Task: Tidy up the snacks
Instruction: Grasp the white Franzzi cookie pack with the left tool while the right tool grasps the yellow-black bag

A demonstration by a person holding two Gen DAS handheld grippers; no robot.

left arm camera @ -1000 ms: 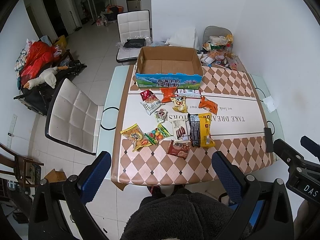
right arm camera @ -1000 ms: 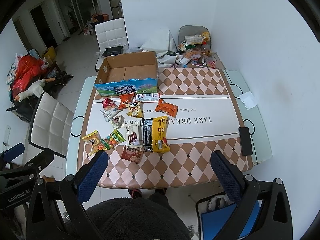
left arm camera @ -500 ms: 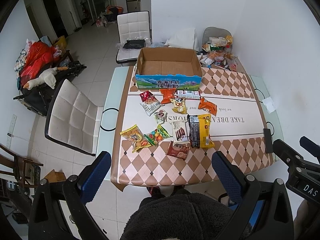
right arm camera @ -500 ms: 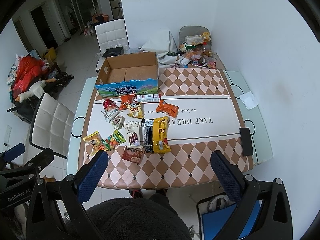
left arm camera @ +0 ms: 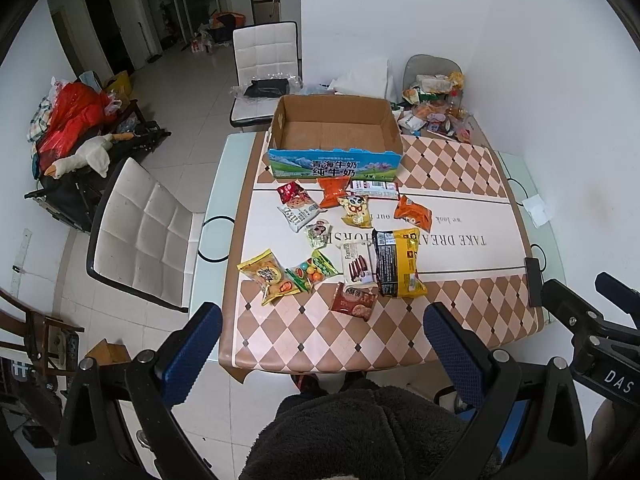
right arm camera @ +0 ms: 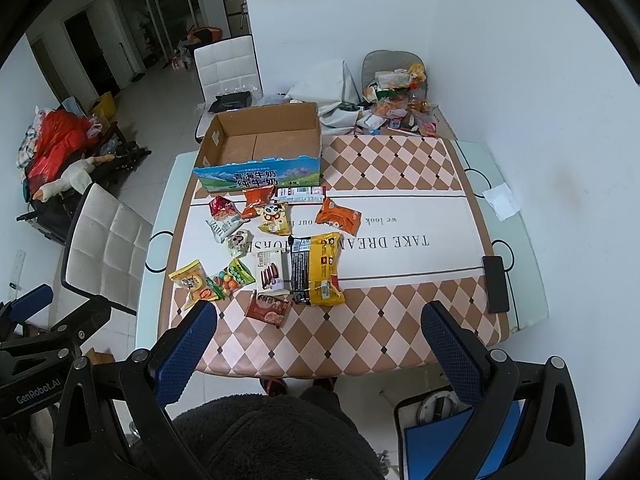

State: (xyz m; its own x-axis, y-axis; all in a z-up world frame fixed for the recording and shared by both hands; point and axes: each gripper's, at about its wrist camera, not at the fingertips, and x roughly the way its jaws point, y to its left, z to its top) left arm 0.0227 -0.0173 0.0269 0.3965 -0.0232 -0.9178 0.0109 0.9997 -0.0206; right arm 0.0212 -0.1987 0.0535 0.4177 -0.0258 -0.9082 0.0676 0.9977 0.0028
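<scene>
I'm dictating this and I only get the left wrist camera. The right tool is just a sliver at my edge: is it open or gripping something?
Observer: The right tool is open, with nothing between its fingers.
Operator: That tool covers part of the black phone for me. Is the phone fully on the table?
Observer: Yes. In the right wrist view the whole phone lies flat near the table's right edge.
Operator: Anything about the cardboard box that I miss from the front?
Observer: Its left end wall has a small handle cut-out, which shows from the right wrist view.
</scene>
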